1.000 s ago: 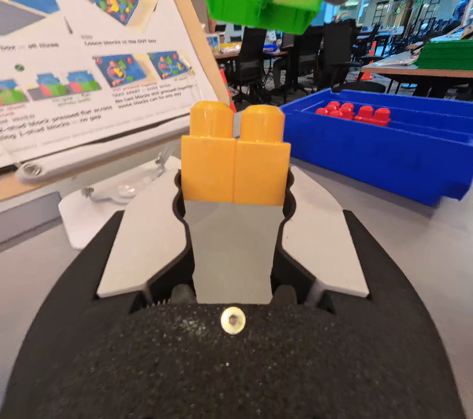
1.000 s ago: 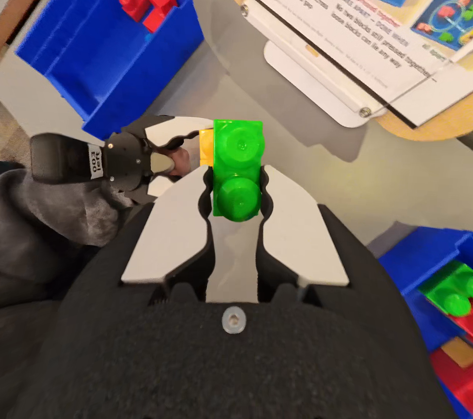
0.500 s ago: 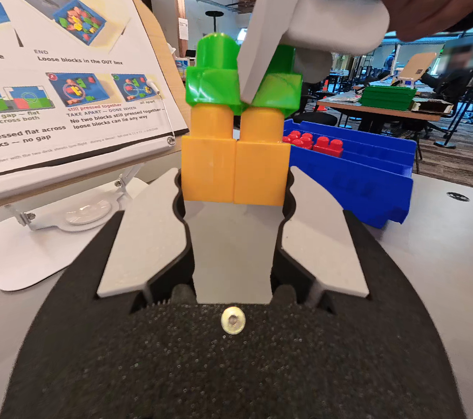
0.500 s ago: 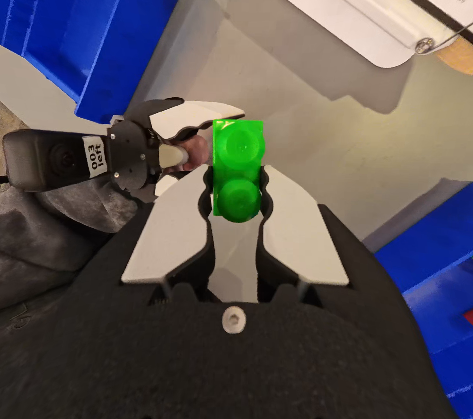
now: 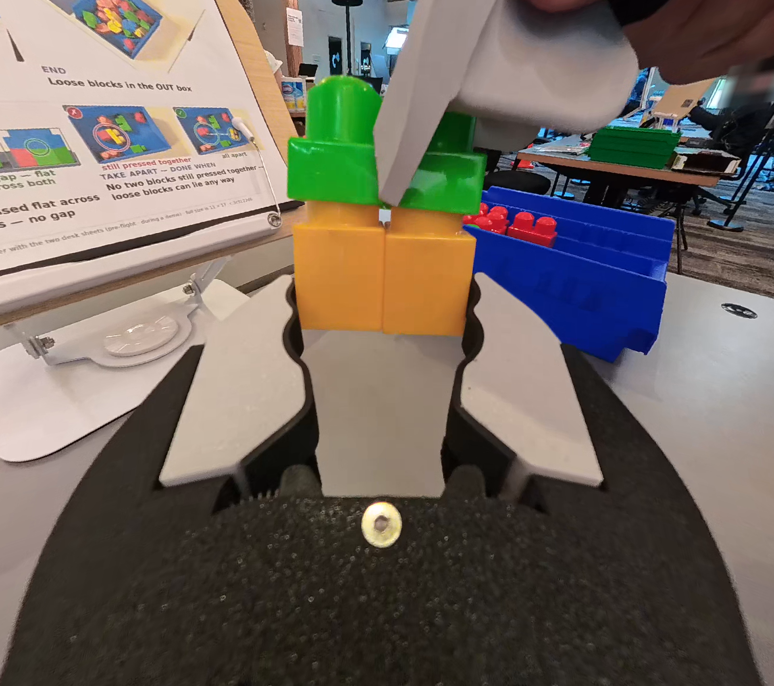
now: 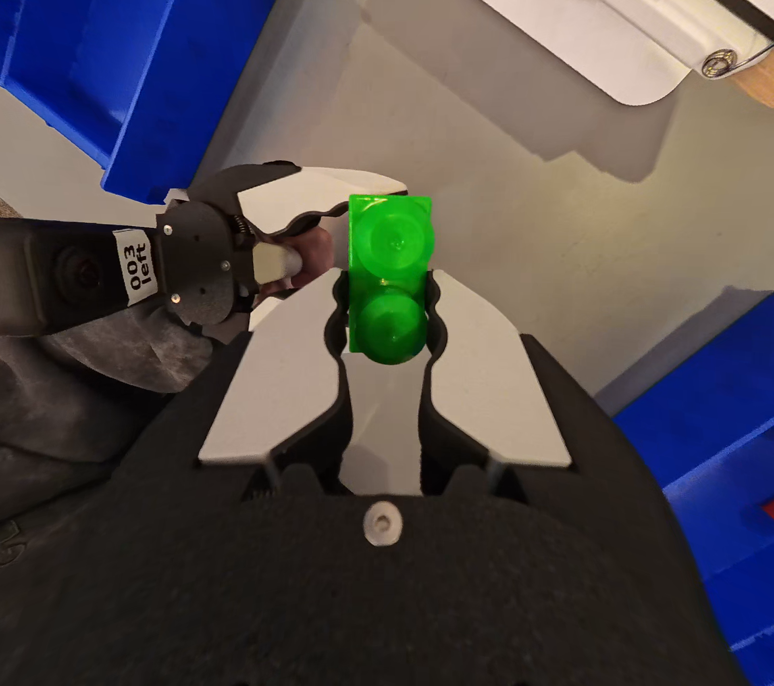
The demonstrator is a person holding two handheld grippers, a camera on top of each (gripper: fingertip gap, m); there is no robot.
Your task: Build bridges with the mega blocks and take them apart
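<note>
My left gripper (image 5: 383, 291) is shut on two orange single-stud blocks (image 5: 339, 280) that stand side by side, studs up. A green two-stud block (image 5: 335, 171) sits across both orange studs, and part of the studs shows below it. My right gripper (image 6: 387, 280) comes down from above and is shut on the green block (image 6: 389, 238); one of its fingers (image 5: 419, 113) crosses the block's front. In the right wrist view the green block hides the orange blocks, and the left gripper's upper finger (image 6: 318, 184) reaches in from the left.
A blue bin (image 5: 586, 288) with red blocks (image 5: 532, 230) stands just right of the stack and shows in the right wrist view (image 6: 125, 37). Another blue bin (image 6: 712, 456) is at the lower right. An instruction sheet (image 5: 104, 121) on a white stand (image 5: 83, 372) is to the left. Less than 4 cm separates the two grippers' tips.
The right gripper has brought the green block down from above onto the orange blocks' studs. The left gripper has kept its hold on the orange blocks and now points a little lower.
</note>
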